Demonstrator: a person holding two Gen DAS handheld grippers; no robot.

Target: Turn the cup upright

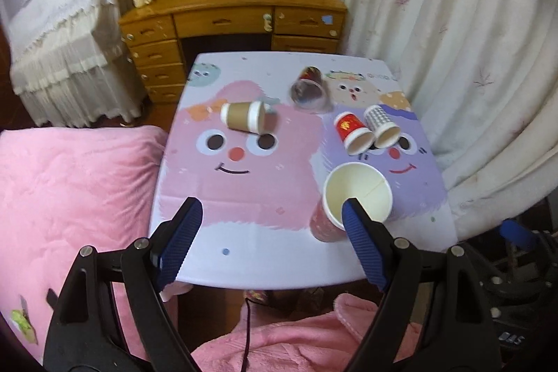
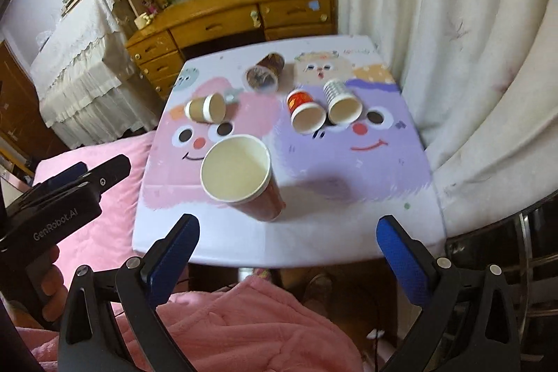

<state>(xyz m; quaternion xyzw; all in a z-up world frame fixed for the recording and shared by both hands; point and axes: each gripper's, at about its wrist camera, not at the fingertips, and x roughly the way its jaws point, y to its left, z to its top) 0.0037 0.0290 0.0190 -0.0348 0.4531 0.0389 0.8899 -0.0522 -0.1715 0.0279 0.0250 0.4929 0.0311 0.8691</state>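
A pink paper cup [image 1: 352,197] [image 2: 240,173] stands upright near the front of the small cartoon-print table [image 1: 244,250] [image 2: 314,232]. A brown cup [image 1: 244,115] [image 2: 205,107], a red cup [image 1: 352,131] [image 2: 305,112], a white patterned cup [image 1: 382,126] [image 2: 343,103] and a clear plastic cup [image 1: 308,88] [image 2: 265,74] lie on their sides farther back. My left gripper [image 1: 272,215] is open and empty, its right finger in front of the pink cup. My right gripper [image 2: 287,230] is open and empty, just short of the pink cup.
A wooden desk [image 1: 230,20] [image 2: 230,20] with drawers stands behind the table. White curtains [image 1: 453,40] [image 2: 453,40] hang on the right. A pink blanket [image 1: 69,190] lies to the left. The left gripper's body [image 2: 59,197] shows at the right wrist view's left edge.
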